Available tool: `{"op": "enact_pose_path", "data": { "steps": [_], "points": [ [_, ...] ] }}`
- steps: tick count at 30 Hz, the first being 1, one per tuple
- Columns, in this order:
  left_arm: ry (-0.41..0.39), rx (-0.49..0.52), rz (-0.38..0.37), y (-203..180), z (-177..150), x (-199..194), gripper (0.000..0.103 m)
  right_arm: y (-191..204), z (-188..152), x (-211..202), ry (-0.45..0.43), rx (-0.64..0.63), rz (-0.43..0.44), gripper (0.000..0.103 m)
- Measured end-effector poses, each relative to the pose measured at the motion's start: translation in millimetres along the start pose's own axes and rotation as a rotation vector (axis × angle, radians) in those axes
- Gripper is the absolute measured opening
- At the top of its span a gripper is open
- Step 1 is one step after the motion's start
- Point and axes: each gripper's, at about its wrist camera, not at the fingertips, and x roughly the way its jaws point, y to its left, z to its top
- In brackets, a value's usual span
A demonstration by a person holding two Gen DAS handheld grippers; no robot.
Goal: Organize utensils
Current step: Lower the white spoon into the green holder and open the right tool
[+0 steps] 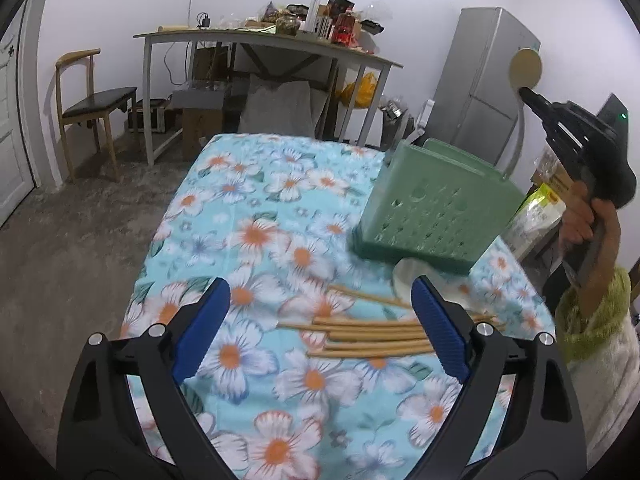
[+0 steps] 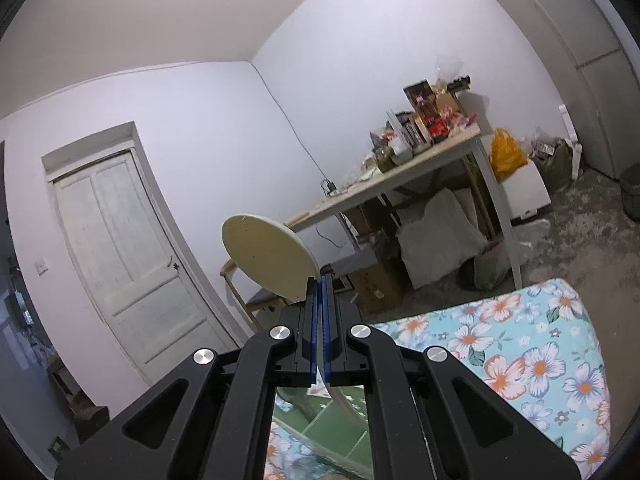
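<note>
The left gripper (image 1: 320, 320) is hanging over the floral table (image 1: 248, 216) with its jaws spread wide and nothing between them. Just ahead, a bunch of chopsticks (image 1: 372, 336) is lying flat, long axes running left to right, bare ends pointing left. Further right, the green basket (image 1: 424, 204) is sitting upright; can't tell what's inside it. Over on the right, the right gripper (image 2: 321, 280) is clamping a cream ladle (image 2: 268, 256), disc head sticking up, handle curving down toward the basket.

A lived-in home room: fridge (image 1: 486, 80) at two o'clock, cluttered table (image 1: 264, 46) at twelve, wooden chair (image 1: 90, 108) at ten
</note>
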Motion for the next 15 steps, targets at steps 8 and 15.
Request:
{"op": "enact_pose_path", "data": {
  "steps": [8, 15],
  "points": [
    [-0.025, -0.036, 0.026, 10.9, -6.8, -0.2, 0.090, -21.2, -21.8, 21.6, 0.074, -0.017, -0.056, 0.003],
    [-0.051, -0.060, 0.029, 16.8, -8.7, 1.6, 0.090, -18.7, -39.5, 17.1, 0.116, -0.070, -0.098, 0.004]
  ]
}}
